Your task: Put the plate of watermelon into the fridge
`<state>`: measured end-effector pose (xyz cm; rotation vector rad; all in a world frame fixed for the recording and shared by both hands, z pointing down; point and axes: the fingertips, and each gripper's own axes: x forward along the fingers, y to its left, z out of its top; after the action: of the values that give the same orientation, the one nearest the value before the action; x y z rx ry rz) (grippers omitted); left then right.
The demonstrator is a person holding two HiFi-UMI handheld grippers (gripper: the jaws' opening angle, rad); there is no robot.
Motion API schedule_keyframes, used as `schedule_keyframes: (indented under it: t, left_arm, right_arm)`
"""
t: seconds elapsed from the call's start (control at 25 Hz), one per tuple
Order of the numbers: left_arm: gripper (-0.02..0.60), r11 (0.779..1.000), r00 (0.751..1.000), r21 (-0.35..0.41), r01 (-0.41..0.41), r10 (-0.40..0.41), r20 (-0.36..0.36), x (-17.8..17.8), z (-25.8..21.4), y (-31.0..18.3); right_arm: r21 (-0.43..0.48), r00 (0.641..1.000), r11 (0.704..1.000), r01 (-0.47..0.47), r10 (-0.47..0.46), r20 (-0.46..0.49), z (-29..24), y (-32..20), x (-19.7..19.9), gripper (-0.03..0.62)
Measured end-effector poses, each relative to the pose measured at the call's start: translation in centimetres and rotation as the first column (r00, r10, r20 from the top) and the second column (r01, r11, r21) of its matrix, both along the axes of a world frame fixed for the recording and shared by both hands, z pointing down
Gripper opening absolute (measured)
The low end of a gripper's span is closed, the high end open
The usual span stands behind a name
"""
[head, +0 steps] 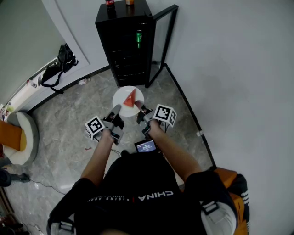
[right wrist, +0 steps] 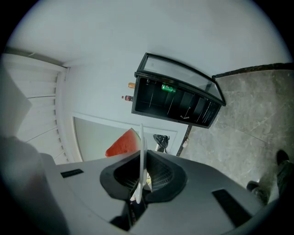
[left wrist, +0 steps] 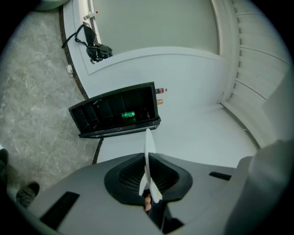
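While the plate is carried by both grippers in front of the person's body, the main care is to hold it level. The left gripper (head: 117, 109) has its jaws closed on the near-left rim of the white plate (head: 124, 94), and the right gripper (head: 138, 109) has its jaws closed on the near-right rim. In both gripper views the rim stands as a thin white edge pressed between the pads. The watermelon (head: 132, 97), one red wedge, lies loose on the plate toward the right side, so I judge that it can slide if one gripper goes lower than the other.

The plate hangs over the grey floor (head: 69, 119), a little way off the fridge. Farther ahead stands the black fridge (head: 124, 41), with its glass door (right wrist: 183, 75) swung open to the right. A green can (head: 138, 36) lies on an upper shelf, and two bottles (head: 119, 2) stand on top of the fridge.

To do this step well, I would move both grippers forward together, with equal height and spacing. I would choose a shelf with free room, away from the can, and enter straight so that the rim does not hit the frame or the door.
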<state>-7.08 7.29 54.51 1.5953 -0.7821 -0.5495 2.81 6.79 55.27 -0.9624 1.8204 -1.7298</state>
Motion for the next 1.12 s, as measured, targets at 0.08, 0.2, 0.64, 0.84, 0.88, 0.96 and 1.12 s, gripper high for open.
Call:
schedule_keyframes:
  t: [0.08,0.2,0.64,0.84,0.88,0.96,1.12]
  left_arm:
    - [0.034,1.000,1.000,0.001,0.000,0.000,0.002,0.2,0.2,0.0]
    - [0.034,1.000,1.000,-0.001,-0.002,0.002,0.006,0.5,0.6,-0.3]
    - [0.034,1.000,1.000,-0.013,0.001,-0.001,0.023,2.3,0.8,-1.0]
    - [0.034,1.000,0.999,-0.018,0.016,-0.016,0.029,3.5,0.9,-0.9]
    - [0.034,1.000,0.999,-0.019,0.023,-0.022,0.035,3.5,0.9,-1.0]
    - [0.034,0.999,0.999,-0.017,0.036,-0.035,0.038,3.6,0.9,-1.3]
    - [0.034,0.998,0.998,-0.026,0.056,-0.055,0.042,3.5,1.2,-1.5]
  right_arm:
    - [-0.003,1.000,1.000,-0.002,0.002,0.003,0.2,0.0,0.2,0.029]
    - [-0.007,1.000,1.000,0.000,0.000,-0.003,0.6,-0.3,0.6,0.029]
    - [-0.019,1.000,1.000,-0.002,0.003,0.007,0.9,-1.0,2.4,0.029]
    - [-0.021,1.000,1.000,0.015,-0.015,0.014,1.2,-1.2,3.5,0.029]
    - [-0.022,1.000,1.000,0.021,-0.021,0.015,1.2,-1.3,3.6,0.029]
    - [-0.024,0.999,0.999,0.033,-0.033,0.016,1.2,-1.7,3.6,0.029]
    - [-0.044,0.998,0.998,0.052,-0.051,0.026,1.7,-2.0,3.5,0.029]
